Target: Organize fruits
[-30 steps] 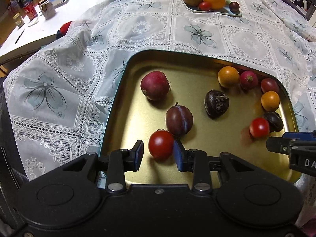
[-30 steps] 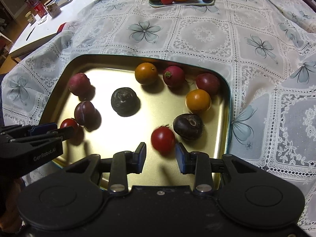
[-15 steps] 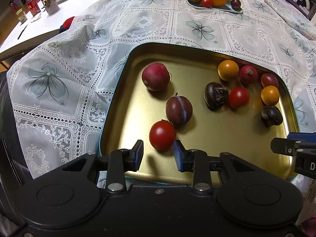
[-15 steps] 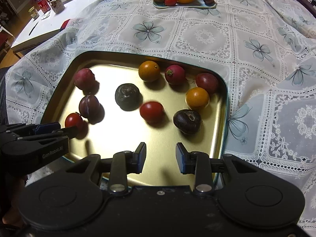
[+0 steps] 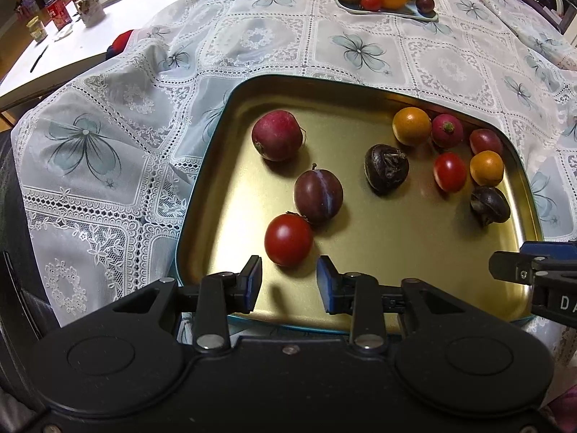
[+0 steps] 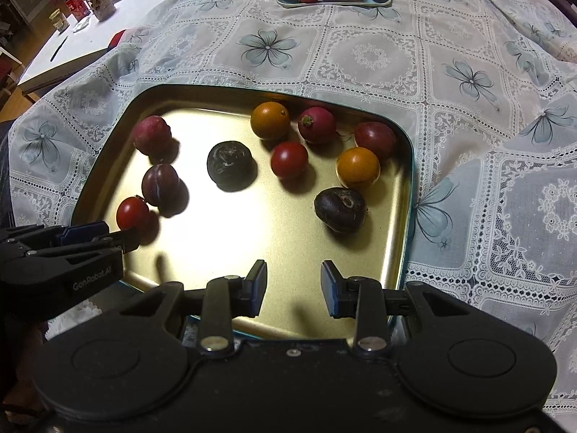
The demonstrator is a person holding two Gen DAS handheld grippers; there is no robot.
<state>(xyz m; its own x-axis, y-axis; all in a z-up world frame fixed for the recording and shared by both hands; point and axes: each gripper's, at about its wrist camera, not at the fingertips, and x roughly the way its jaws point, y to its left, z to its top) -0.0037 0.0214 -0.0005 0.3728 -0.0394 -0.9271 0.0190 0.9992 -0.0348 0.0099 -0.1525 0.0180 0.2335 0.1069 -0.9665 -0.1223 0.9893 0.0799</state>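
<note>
Fruit scattered across gold metal tray with teal rim (image 5: 202, 187), on lace-and-flower tablecloth (image 5: 108, 151) over tabletop. Small red tomato (image 6: 289, 159) now at tray's one o'clock, beside round orange citrus (image 6: 269, 120) and red radish (image 6: 316, 125); a second ago sat just ahead of right tool (image 6: 294, 285), since rolled off toward far cluster. Means missed pick: needs fresh reach. Right tool wide open, gripping nothing, hovering over tray's six o'clock edge. Second red tomato (image 5: 288, 240) at tray's seven o'clock, touching purple plum (image 5: 318, 194), just beyond left tool (image 5: 288, 281), also wide open and empty, backed off slightly from earlier. Likely next grab there. Pale blue plate (image 6: 375, 0) with sorted kiwi, orange, tomato far off at twelve o'clock.
</note>
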